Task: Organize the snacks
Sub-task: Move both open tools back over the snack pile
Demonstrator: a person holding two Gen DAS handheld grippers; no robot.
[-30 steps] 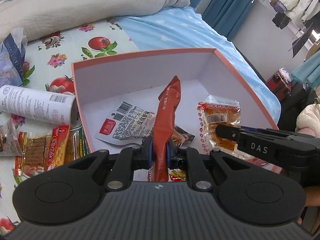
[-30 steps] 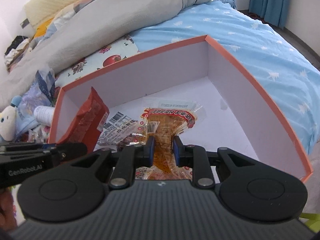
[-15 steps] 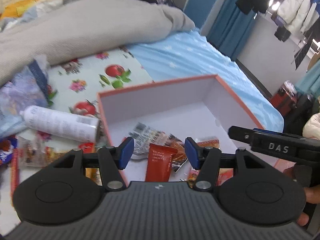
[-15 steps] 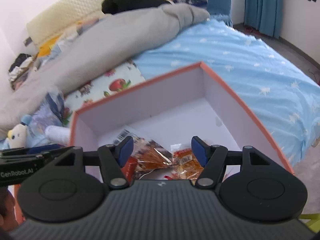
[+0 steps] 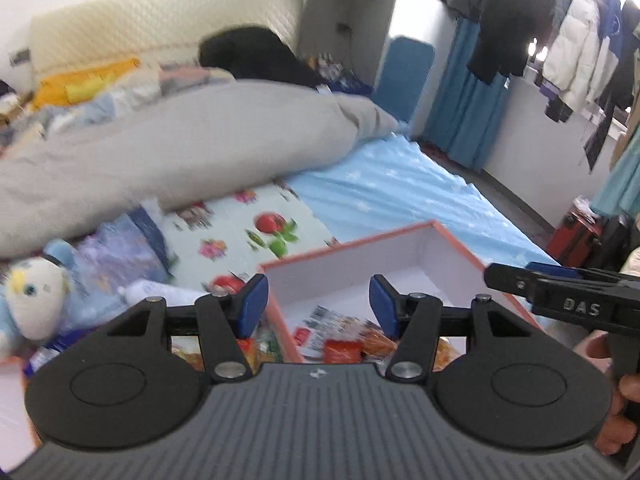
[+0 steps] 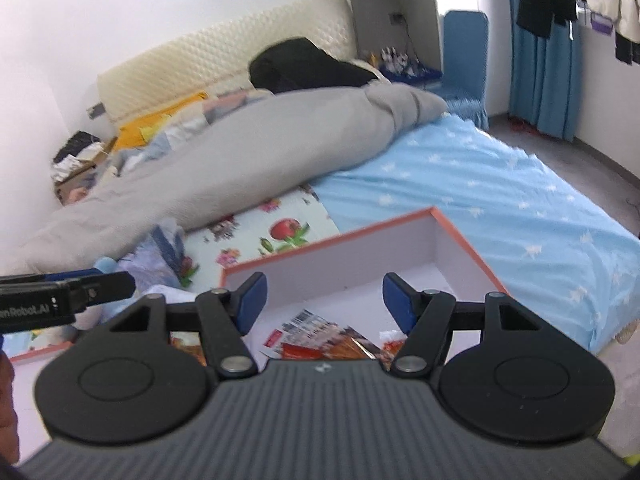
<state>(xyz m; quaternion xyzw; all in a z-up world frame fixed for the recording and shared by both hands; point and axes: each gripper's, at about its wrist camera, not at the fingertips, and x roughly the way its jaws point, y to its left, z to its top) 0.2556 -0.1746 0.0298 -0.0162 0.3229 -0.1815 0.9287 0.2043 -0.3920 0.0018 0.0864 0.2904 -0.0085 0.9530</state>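
Two grippers — left gripper [image 5: 316,306], right gripper [image 6: 323,300] — spread, one box [image 6: 344,256], several snack packets [image 6: 320,338].

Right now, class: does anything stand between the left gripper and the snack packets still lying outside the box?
Yes. The left gripper hangs open above the box's left wall, and its own black body hides most of the loose packets left of that wall. The plush toy and white can lie further left, not in the path.

On my right gripper [image 5: 568,304], seen from the left wrist, I read "DAS". On my left gripper [image 6: 60,294], seen from the right wrist, "Robot.AI" shows, its start cut off.
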